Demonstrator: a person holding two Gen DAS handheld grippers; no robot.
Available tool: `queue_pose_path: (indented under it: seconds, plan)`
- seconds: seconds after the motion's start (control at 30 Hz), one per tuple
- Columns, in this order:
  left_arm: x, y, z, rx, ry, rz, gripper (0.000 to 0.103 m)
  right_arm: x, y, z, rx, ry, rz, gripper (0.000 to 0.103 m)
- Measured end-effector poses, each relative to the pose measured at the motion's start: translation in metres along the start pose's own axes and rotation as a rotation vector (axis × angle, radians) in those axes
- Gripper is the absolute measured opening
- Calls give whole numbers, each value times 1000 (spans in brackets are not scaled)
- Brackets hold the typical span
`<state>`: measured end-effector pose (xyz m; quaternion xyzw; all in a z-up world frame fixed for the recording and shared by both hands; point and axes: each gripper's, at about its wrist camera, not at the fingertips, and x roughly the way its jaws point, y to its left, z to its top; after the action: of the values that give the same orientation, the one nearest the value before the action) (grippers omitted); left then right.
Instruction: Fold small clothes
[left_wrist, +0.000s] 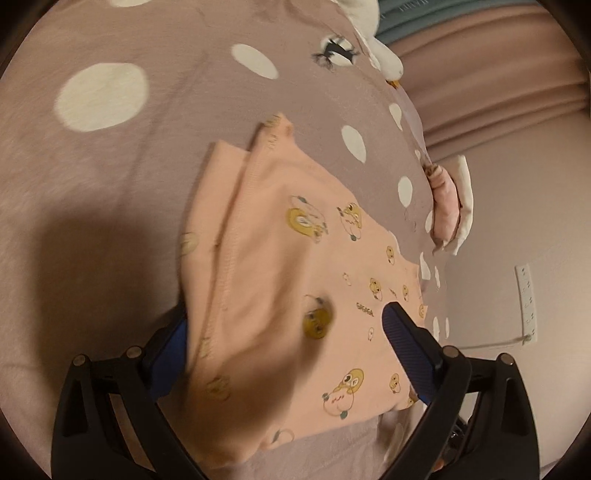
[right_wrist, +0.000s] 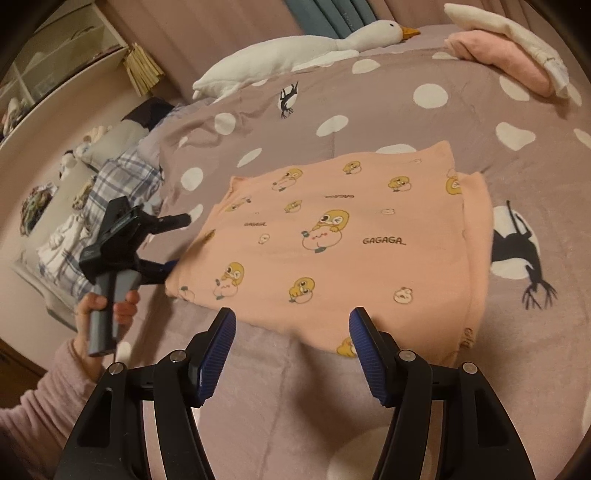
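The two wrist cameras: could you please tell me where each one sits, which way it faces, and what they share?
Left wrist: sits on the left gripper, looking along the peach garment across the bedspread; its own fingers show, spread around the garment's edge.
Right wrist: sits on the right gripper, open at the garment's near edge, facing the goose plush; it also shows the left gripper and left hand.
Shared: garment, bedspread, goose, folded pile.

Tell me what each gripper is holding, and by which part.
Nothing is clamped. The left gripper straddles the pink garment's edge, open; the right gripper hovers open at its near edge.
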<state>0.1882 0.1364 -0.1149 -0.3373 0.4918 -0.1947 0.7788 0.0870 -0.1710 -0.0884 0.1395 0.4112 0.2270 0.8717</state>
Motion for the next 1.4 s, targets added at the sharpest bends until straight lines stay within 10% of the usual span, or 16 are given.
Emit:
queue_pose_path:
  seconds: [0.17,0.37,0.7,0.93,1.13,1.4]
  plan:
    - [18,-15,0,73,49,70,30,17,8,13,6,-10,31,64]
    - [17,-20,-3,120,23,131,24,45,26,38,6,-29,3,61]
    - [8,-63,-5,248,-20,170,19,125,34,49,-45,147,-121,16]
    - [17,-129,-14,406,-29,186,17,76,-15,51,206,75,73,17]
    - [57,-186,-37,543,35,202,18,32,-74,38,434,-40,237,42]
    - [111,-187,-57,513,198,144,54,21,-130,20,707,-86,436,56]
